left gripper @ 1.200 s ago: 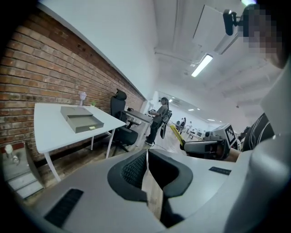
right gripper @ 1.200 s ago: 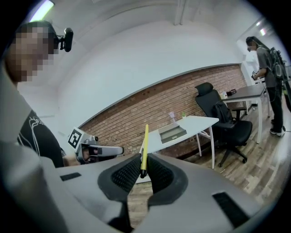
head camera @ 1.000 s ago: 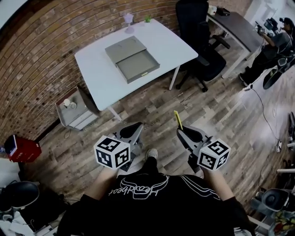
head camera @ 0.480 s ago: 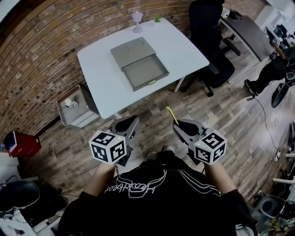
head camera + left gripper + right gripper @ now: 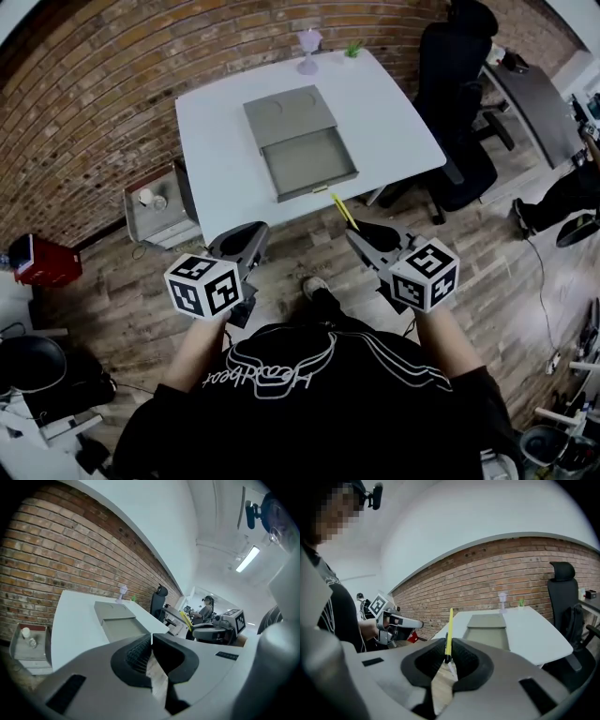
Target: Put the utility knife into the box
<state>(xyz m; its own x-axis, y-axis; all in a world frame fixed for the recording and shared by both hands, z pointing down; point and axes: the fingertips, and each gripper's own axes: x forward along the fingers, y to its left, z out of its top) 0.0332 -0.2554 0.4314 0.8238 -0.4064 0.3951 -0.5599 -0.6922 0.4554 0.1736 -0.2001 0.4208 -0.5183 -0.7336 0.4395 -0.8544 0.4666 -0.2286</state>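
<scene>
A grey box (image 5: 302, 141) with its shallow drawer pulled out lies on the white table (image 5: 216, 159). My right gripper (image 5: 357, 231) hangs just short of the table's near edge, shut on a thin yellow utility knife (image 5: 343, 211) that points toward the box. In the right gripper view the knife (image 5: 449, 632) sticks up from between the pads of my right gripper (image 5: 448, 656), with the box (image 5: 487, 627) ahead. My left gripper (image 5: 249, 232) is beside it at the same height. The left gripper view shows the left gripper (image 5: 151, 639) shut and holding nothing.
A black office chair (image 5: 459, 84) stands at the table's right corner. A grey crate (image 5: 155, 202) sits by the brick wall on the left, with a red box (image 5: 42, 261) beyond it. A small lamp (image 5: 308, 49) and a plant (image 5: 352, 49) stand at the table's far edge.
The table and box have come closer over the last second. Both grippers now sit near its front edge. The knife stays held in the right gripper.
</scene>
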